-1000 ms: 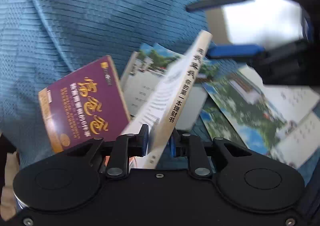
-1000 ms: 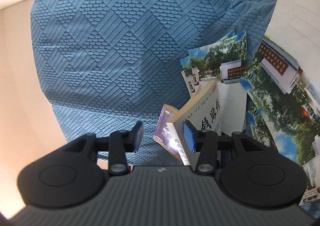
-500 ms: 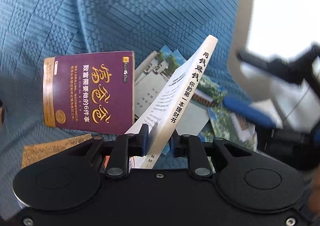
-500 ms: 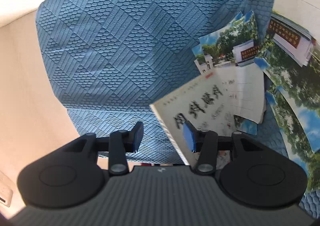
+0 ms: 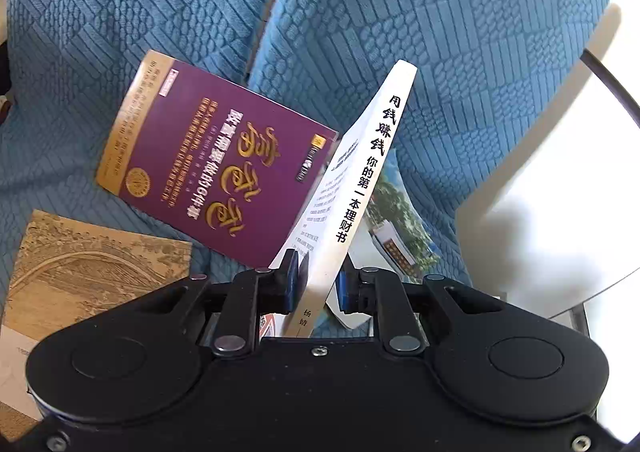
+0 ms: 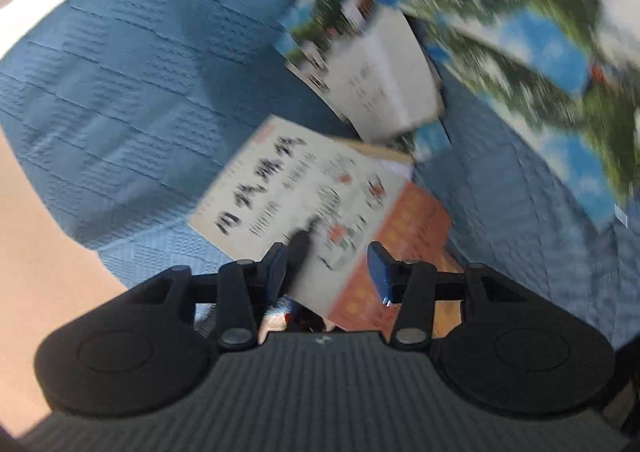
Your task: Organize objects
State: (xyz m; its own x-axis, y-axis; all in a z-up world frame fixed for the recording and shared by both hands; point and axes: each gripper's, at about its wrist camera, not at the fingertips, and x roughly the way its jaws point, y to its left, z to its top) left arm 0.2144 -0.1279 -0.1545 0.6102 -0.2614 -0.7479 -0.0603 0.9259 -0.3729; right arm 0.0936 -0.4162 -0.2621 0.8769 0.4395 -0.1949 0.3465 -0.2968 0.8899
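My left gripper (image 5: 318,280) is shut on the lower end of a white book (image 5: 360,188), whose spine with black characters rises tilted to the right above the blue quilted cover (image 5: 460,52). A purple book with gold lettering (image 5: 216,168) lies just to its left, one corner hidden behind the white book. In the blurred right wrist view the same white book (image 6: 288,188), its cover part orange, fills the space beyond my right gripper (image 6: 328,272). That gripper is open, and its pads are clear of the book.
A sepia picture card (image 5: 92,268) lies at the lower left on the cover. Scenic postcards (image 6: 540,52) and a white-backed card (image 6: 384,80) are scattered on the cloth to the right. A bright white surface with a dark curved rim (image 5: 560,220) lies past the cover's right edge.
My left gripper has risen and rolled with the white book in it, so the purple book now sits turned and lower. My right gripper has swung toward the white book, and its view has blurred.
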